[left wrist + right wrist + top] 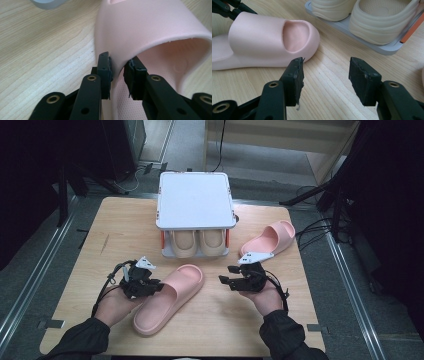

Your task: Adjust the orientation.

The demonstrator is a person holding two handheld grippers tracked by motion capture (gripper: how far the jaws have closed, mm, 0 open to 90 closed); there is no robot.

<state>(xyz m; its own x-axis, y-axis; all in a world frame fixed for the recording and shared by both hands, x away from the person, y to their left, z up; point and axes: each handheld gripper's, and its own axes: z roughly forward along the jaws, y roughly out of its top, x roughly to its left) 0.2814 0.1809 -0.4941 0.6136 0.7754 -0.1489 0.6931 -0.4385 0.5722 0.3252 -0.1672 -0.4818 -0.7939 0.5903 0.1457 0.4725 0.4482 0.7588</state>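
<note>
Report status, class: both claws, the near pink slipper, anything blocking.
Left claw astride near pink slipper strap edge, pads apart. Right claw open, empty. Rack and far slipper clear of path.

Pink slipper [170, 297], beige pair [199, 242]

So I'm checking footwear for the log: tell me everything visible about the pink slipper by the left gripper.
The pink slipper is a one-piece slide of soft, foam-like material with a wide strap, an open toe and a finely dotted footbed. It lies sole-down on the wooden table, angled with its toe toward the grey rack. The left gripper straddles the strap's side edge, one jaw outside and one inside, with a small gap showing at the inner jaw.
</note>
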